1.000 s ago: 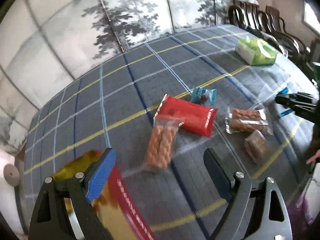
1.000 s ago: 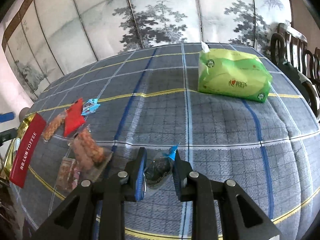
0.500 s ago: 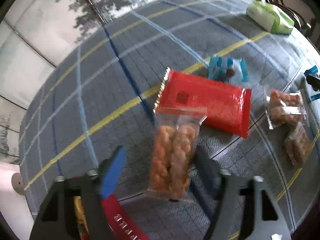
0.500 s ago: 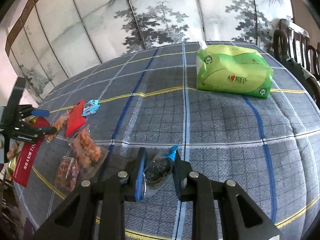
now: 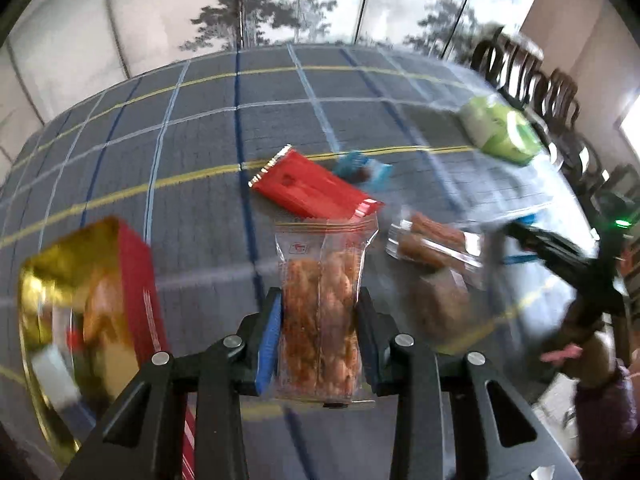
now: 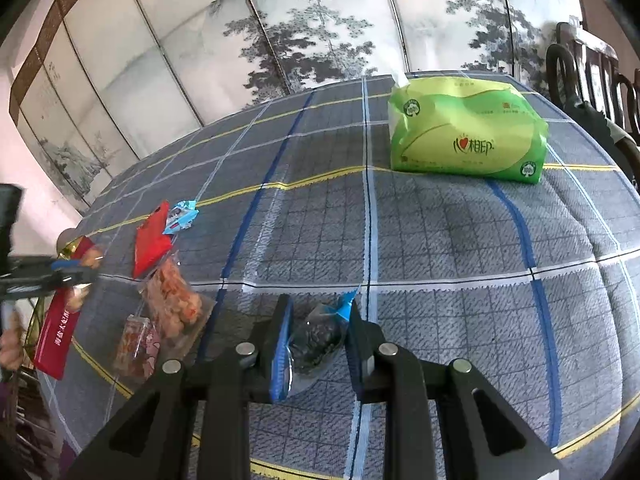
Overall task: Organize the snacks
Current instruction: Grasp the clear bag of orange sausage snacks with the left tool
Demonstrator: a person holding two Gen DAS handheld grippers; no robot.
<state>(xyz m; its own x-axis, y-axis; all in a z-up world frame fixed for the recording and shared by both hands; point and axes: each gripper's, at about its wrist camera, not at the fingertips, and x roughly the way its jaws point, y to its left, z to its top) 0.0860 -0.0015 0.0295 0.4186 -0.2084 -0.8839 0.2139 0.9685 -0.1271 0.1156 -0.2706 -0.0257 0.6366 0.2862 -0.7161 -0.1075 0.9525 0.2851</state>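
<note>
My left gripper (image 5: 320,312) is shut on a clear bag of orange fried snacks (image 5: 320,300) and holds it just above the checked tablecloth (image 5: 200,152). A gold and red toffee tin (image 5: 88,292) sits to its left. A red packet (image 5: 312,192), a small blue candy (image 5: 362,168) and two clear snack bags (image 5: 432,244) lie ahead. My right gripper (image 6: 320,316) is shut on a small clear bag of dark snack with a blue tip (image 6: 320,336). In the right wrist view the red packet (image 6: 151,240), snack bags (image 6: 176,300) and tin (image 6: 60,328) lie at the left.
A green tissue pack (image 6: 468,136) stands at the far right of the table; it also shows in the left wrist view (image 5: 500,132). Dark wooden chairs (image 5: 532,76) line the right side. A painted folding screen (image 6: 280,32) stands behind the table.
My left gripper has come down over the orange snack bag, closed on it and lifted it toward the tin side. My right gripper has kept still with its dark snack bag.
</note>
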